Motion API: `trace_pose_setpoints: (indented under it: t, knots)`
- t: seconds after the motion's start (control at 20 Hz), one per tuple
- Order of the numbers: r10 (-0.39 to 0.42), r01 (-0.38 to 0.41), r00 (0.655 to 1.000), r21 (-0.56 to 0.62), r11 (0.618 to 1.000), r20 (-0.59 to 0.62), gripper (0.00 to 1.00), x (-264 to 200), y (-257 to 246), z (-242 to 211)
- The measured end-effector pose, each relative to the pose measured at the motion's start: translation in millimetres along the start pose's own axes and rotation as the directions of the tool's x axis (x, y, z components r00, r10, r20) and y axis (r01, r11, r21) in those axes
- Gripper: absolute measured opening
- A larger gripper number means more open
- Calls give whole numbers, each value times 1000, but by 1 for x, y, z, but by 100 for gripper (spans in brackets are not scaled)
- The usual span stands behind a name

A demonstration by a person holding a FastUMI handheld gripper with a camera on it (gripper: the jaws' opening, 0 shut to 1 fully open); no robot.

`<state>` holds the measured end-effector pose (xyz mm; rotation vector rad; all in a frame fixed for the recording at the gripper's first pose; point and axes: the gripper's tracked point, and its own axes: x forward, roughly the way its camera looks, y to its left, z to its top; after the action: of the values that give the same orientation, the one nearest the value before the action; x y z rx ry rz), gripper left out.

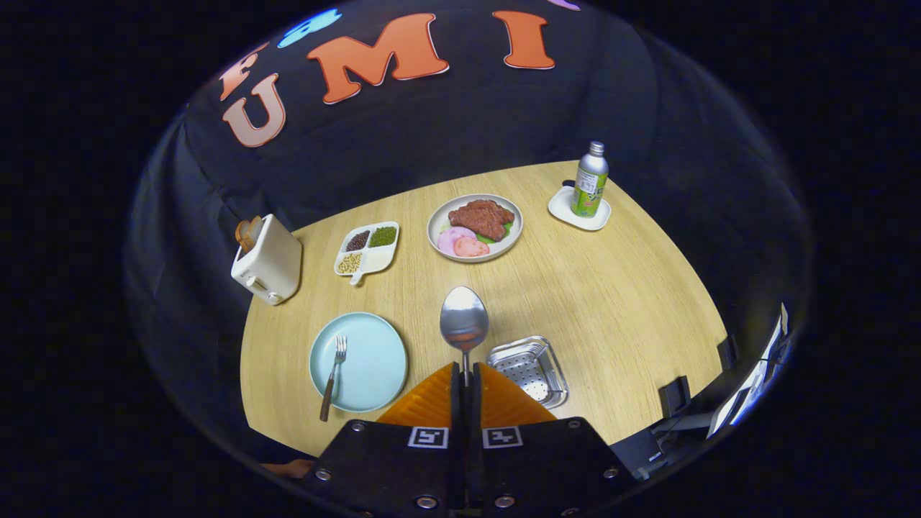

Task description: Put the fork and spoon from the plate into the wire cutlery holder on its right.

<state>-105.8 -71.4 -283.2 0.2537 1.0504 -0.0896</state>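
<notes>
Fingers (432, 399) of the gripper (466, 378): closed together on the handle of the spoon (464, 324), pressing it from both sides; spoon bowl stands up just ahead of the fingertips, raised above the table (619, 302). Landmark: light blue plate (374, 360), just left of the fingers. Fork (333, 374): lying on the plate's left part, tines pointing away from the gripper, handle running over the near rim. Wire cutlery holder (529, 368): on the table to the plate's right, just right of the fingers, nothing seen inside it. Toaster (268, 260): beyond the plate, to its left. Divided dish of beans (367, 248): beyond the plate. Plate of meat (475, 226): beyond and right of the blue plate. Bottle (590, 180) on a white coaster (575, 211): far right, well apart from the plate.
</notes>
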Motion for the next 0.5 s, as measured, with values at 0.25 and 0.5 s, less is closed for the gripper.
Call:
trace_pose_setpoints:
  t: [0.25,0.5]
  knots:
    - [-65,61,995,-56,997,-77,3,5,-34,-29]
    - [-66,49,983,-102,994,-169,3,11,-45,-55]
